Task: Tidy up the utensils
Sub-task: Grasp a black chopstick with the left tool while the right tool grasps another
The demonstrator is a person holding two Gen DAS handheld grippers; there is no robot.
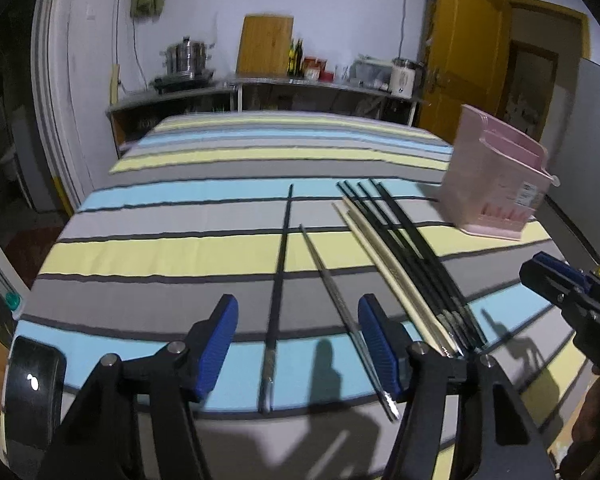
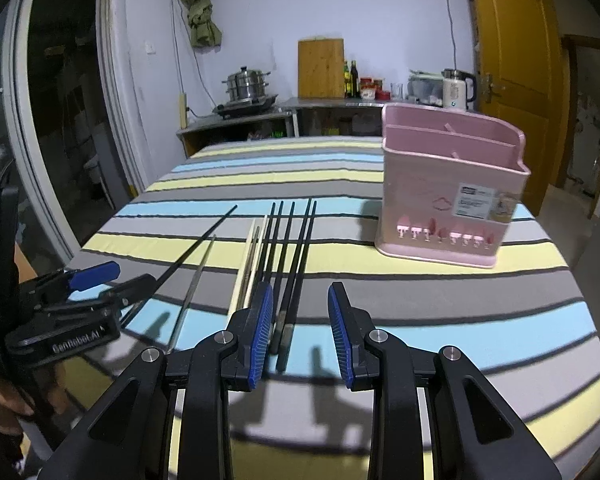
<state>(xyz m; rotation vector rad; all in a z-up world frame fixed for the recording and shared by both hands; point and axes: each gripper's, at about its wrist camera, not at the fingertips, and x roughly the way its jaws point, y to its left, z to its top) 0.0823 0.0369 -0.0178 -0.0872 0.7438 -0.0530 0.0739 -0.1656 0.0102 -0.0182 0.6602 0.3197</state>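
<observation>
Chopsticks (image 2: 288,256) lay side by side on the striped tablecloth (image 2: 420,292) toward its near edge, the pink utensil holder (image 2: 452,184) upright near the right edge, as we held our left gripper (image 1: 298,344) and right gripper (image 2: 300,332) open above them.

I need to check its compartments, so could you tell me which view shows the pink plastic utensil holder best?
The right wrist view: the pink plastic utensil holder faces the camera, its dividers and label visible. The left wrist view shows it obliquely, near the frame's right side.

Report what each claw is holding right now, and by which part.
Nothing is held. The left claw and right claw are both open above the chopsticks, which lie on the striped cloth.
</observation>
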